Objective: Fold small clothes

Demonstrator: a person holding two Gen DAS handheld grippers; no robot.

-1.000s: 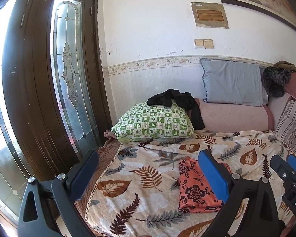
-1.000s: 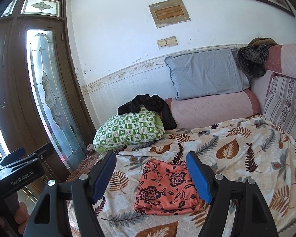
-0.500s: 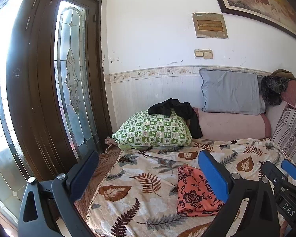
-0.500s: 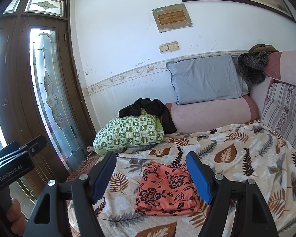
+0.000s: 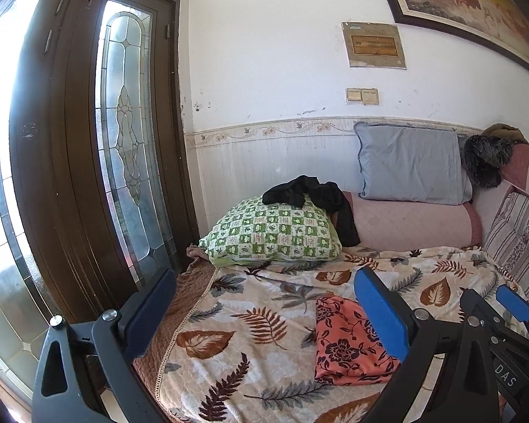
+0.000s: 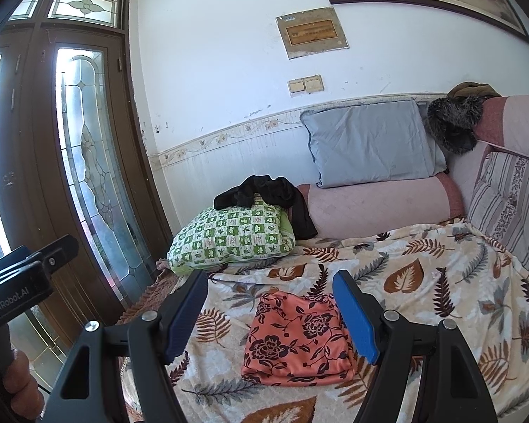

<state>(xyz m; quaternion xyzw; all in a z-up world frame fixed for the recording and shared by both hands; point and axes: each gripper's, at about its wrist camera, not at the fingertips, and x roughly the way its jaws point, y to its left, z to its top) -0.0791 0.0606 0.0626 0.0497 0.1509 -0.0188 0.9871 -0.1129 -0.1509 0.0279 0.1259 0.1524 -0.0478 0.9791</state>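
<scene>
Two grippers hover above the bed (image 6: 441, 282), fingers spread apart and empty: left gripper (image 5: 264, 317), right gripper (image 6: 269, 312). Folded coral floral garment (image 6: 296, 338) lies flat on the leaf-print blanket (image 5: 257, 335), near the green checked pillow (image 6: 229, 243), which carries a black garment (image 6: 264, 194).

Bright daylight through the glass door (image 5: 123, 176); sharp, fisheye-curved edges.
</scene>
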